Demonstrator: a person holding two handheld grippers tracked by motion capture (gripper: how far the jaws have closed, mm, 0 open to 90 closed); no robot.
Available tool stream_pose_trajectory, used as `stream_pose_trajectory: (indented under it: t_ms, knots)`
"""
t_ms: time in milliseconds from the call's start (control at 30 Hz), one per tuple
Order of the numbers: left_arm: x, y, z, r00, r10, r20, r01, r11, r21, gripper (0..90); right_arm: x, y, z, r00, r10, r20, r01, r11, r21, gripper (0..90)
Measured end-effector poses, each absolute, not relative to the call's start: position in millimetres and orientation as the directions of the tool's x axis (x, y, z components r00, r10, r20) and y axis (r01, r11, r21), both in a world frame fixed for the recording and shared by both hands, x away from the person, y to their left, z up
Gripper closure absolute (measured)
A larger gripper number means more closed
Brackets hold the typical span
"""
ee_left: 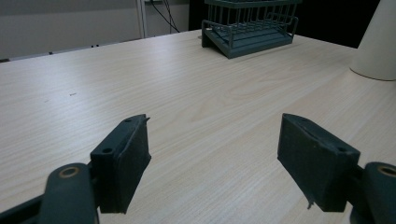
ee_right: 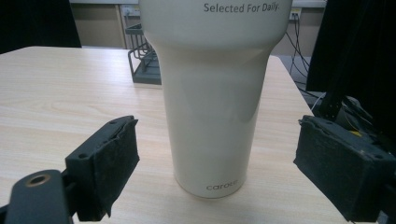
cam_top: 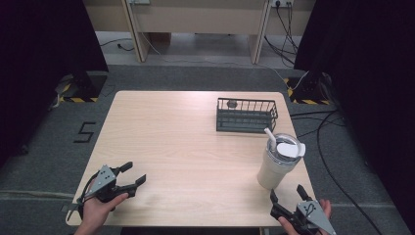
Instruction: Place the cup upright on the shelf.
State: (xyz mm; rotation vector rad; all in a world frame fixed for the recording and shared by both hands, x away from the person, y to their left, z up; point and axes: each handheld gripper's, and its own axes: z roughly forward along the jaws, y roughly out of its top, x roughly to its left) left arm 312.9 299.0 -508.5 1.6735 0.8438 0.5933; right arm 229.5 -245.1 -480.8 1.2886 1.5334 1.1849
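1. Near the counter's (cam_top: 186,147) front right corner, the right tool (cam_top: 288,195) gapes wide, its jaws flanking the cream tumbler (ee_right: 212,98) without touching.
2. Front left, the left tool (cam_top: 133,174) gapes wide over bare wood.
3. Behind the tumbler stands a wire basket (cam_top: 246,115).

The left gripper (ee_left: 215,158) is held low over the pale wooden surface (ee_left: 177,93), its fingers (ee_left: 123,163) spread wide with nothing between them. A dark wire basket (ee_left: 250,25) is seen far ahead, and a cream tumbler (ee_left: 378,46) at the right edge.
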Motion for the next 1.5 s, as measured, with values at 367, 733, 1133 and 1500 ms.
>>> stream_pose_trajectory:
  t_ms: [367,733,1133,1500]
  knots:
    - [311,299,-508,0.619,0.784,-0.036,0.226,-0.134,0.965,24.0,238,-243,-479,-0.148,0.989,-0.004,0.217,0.037,0.975,12.2]
    - [311,299,-508,0.620,0.783,-0.038,0.228,-0.134,0.964,23.8,254,-239,-477,-0.117,0.993,-0.027,0.187,0.049,0.981,3.3]
    - [311,299,-508,0.619,0.784,-0.036,0.229,-0.137,0.964,23.5,275,-233,-476,-0.150,0.988,-0.018,0.184,0.046,0.982,0.2]
    - [311,299,-508,0.620,0.784,-0.038,0.233,-0.138,0.963,23.4,297,-228,-479,-0.161,0.987,-0.005,0.185,0.035,0.982,0.3]
